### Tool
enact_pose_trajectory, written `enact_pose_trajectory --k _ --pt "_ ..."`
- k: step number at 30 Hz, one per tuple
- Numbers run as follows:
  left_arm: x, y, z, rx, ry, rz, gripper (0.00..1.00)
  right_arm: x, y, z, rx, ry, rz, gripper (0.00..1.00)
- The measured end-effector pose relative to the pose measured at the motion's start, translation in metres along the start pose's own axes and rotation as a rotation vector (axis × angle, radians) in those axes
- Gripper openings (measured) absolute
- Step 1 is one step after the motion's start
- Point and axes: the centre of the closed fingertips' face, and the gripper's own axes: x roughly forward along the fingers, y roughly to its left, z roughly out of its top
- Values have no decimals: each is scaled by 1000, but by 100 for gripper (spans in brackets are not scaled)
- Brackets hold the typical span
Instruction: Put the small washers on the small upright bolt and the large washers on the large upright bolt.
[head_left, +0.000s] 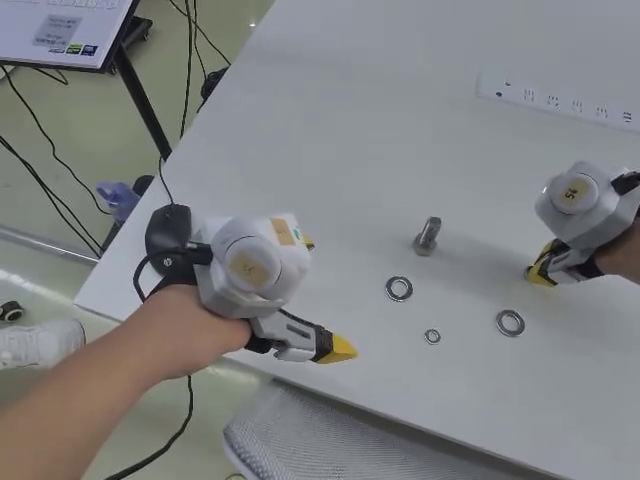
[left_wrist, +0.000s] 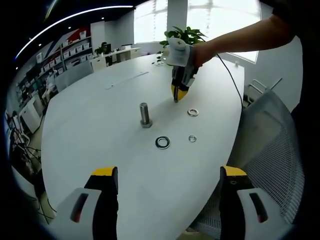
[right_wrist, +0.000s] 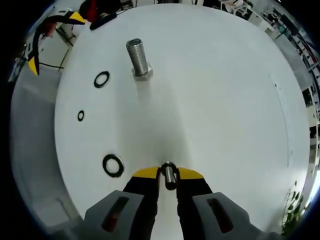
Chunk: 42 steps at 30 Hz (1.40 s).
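White laminate tabletop (head_left: 380, 120) carries all the parts. At its near left edge a hand (head_left: 190, 320) holds the grey, yellow-tipped left gripper (head_left: 338, 350). Its own view shows its jaws standing wide apart with nothing between them, and it hangs by the table edge, well apart from the hardware. To the right lies the first large steel washer (head_left: 399, 289), flat on the top. Just behind and right of it stands the large steel hex bolt (head_left: 428, 236), upright on its head with the threads up. Nearer the person, the small steel washer (head_left: 432, 336) lies flat between the two big ones, and the second large steel washer (head_left: 510, 322) lies flat further right. All three washers are apart from the bolt. Past them, the grey, yellow-tipped right gripper (head_left: 541, 274) points down with its tips at the tabletop. Its jaws are nipped closed on the small steel bolt (right_wrist: 170, 176), which sits between the yellow tips in the right gripper view. Behind, at the far right, a white power strip (head_left: 555, 100) lies on the table.
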Motion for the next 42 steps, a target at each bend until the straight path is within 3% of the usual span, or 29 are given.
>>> enact_pose_trajectory --k 12,23,34,42 --pt "-2 1 0 5 3 1 83 -1 -1 2 -4 -15 0 21" --pt "-4 -1 4 8 -8 7 83 -15 -2 7 -10 -42 0 26" --pt "-8 -3 6 16 -16 10 83 -27 2 34 -55 -79 -12 28" --pt "-9 -2 9 17 -29 19 86 -33 26 55 -91 -126 2 30"
